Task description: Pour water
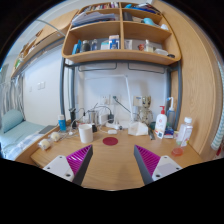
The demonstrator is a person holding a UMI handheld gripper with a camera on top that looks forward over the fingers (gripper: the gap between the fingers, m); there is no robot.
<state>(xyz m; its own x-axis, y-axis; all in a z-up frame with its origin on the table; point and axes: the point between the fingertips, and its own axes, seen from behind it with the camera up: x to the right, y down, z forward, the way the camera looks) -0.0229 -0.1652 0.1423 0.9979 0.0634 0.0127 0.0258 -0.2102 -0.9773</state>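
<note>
Tool (112, 160) hovers over the wooden surface (112, 172), fingers apart, nothing between them. Cup (86, 133) stands well ahead — kettle (100, 116) just behind it. White bottle (160, 124) farther right.

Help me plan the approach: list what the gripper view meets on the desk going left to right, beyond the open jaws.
White cup → dark red coaster → white bottle with red cap → clear bottle, all beyond the gripper.

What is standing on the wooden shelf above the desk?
On the wooden shelf stands a row of small bottles and boxes; what they are is too small to tell. Anything behind them is covered. The gripper is open, holding nothing, over the desk.
</note>
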